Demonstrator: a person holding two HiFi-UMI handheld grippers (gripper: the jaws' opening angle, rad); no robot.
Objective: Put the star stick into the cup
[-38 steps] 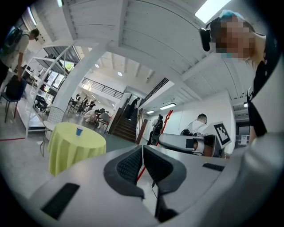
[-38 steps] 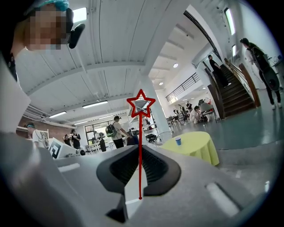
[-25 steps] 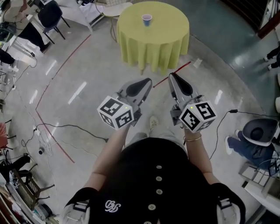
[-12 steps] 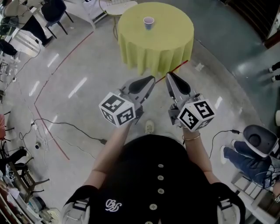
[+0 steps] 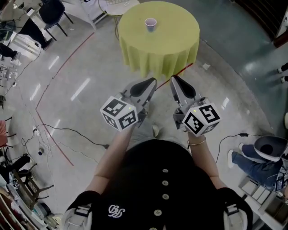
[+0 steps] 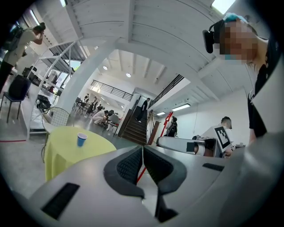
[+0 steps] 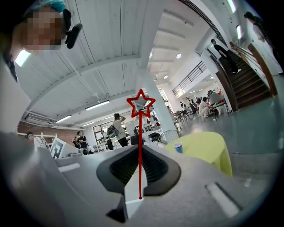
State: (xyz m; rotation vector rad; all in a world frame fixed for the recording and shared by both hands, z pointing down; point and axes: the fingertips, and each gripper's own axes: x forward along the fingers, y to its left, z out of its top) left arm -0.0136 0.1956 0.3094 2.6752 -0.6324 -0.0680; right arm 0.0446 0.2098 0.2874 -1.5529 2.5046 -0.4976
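Observation:
A small blue cup [image 5: 150, 24] stands near the middle of a round table with a yellow-green cloth [image 5: 166, 45], some way ahead of me. My right gripper [image 5: 174, 79] is shut on the thin red star stick [image 7: 140, 133]. The stick points forward past the jaws, with its outlined star [image 7: 141, 103] at the far end. My left gripper [image 5: 152, 82] is shut and holds nothing. Both are raised in front of my body, well short of the table. The cup [image 6: 81, 139] shows left of the left gripper [image 6: 142, 148], and the cup [image 7: 178, 147] right of the right gripper [image 7: 140, 148].
Red tape lines [image 5: 67, 63] curve across the glossy floor. A black cable [image 5: 76, 132] trails at the left and another at the right. Chairs [image 5: 51, 11] stand at the far left. A seated person [image 5: 265, 150] and equipment are at the lower right.
The table and cup have shifted slightly in the head view as I walk. Both grippers keep their pose, the stick still in the right one.

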